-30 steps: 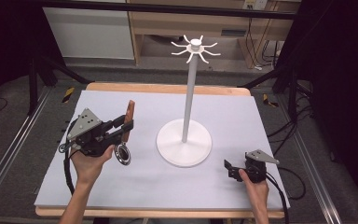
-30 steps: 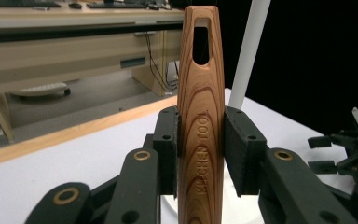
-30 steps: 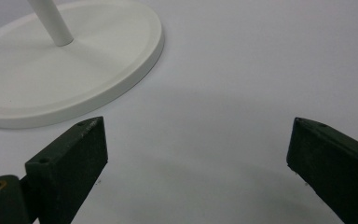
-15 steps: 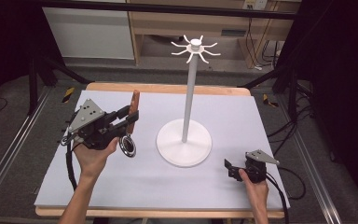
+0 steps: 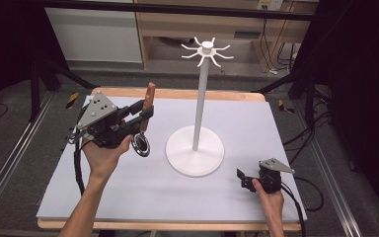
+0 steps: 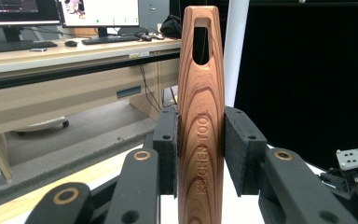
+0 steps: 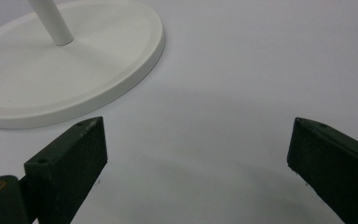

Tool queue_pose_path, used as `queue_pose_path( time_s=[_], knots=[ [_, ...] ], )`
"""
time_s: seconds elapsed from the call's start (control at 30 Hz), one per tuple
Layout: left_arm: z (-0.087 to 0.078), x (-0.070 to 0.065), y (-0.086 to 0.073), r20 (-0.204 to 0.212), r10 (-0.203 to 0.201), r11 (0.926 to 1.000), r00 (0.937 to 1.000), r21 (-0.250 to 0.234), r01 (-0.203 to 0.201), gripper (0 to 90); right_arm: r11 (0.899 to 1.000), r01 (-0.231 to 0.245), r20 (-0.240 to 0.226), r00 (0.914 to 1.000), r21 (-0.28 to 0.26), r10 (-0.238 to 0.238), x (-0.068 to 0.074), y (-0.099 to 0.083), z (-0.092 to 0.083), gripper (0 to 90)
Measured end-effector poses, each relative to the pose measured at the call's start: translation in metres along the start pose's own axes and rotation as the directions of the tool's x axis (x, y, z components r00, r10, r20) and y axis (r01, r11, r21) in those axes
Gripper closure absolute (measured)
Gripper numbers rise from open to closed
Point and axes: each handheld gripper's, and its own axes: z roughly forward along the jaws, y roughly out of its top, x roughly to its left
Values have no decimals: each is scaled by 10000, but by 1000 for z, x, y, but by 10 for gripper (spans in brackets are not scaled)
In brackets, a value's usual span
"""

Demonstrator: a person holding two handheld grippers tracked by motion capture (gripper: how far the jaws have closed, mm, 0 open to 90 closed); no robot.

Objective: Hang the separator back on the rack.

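My left gripper (image 5: 142, 114) is shut on a kitchen tool's wooden handle (image 5: 149, 98), held above the left of the white mat. The handle (image 6: 201, 121) stands upright between the pads, with a slot near its top. The tool's round metal end (image 5: 141, 144) hangs below the jaws. A white hook stand (image 5: 201, 98) rises from a round base (image 5: 195, 153) at mid-table, with hooks (image 5: 206, 49) spreading at its top. My right gripper (image 5: 244, 178) rests low on the mat, right of the base, jaws open. Nothing lies between its open fingers (image 7: 198, 154), and the base (image 7: 74, 60) is just ahead.
A white mat (image 5: 128, 197) covers the wooden table. Desks with monitors (image 6: 98, 14) stand beyond the far edge. Black frame legs and cables flank the table. The stand's pole (image 6: 235, 46) shows behind the handle, and the other gripper (image 6: 354, 168) sits low at the right.
My left gripper has risen with the tool and drifted a little away from the person. The right gripper has stayed in place.
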Motion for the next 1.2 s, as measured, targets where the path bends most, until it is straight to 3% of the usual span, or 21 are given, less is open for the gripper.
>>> queue_pose_path(
  time_s=[0.67,1.2],
  knots=[
    [14,1,27,585,317,9993,9978,-224,-304,674,10000,9,-21,10000,27,-9,0,0,0,53],
    [33,2,50,571,512,9987,9971,-107,-507,674,10000,25,-88,10000,69,-24,0,0,1,53]
  ],
)
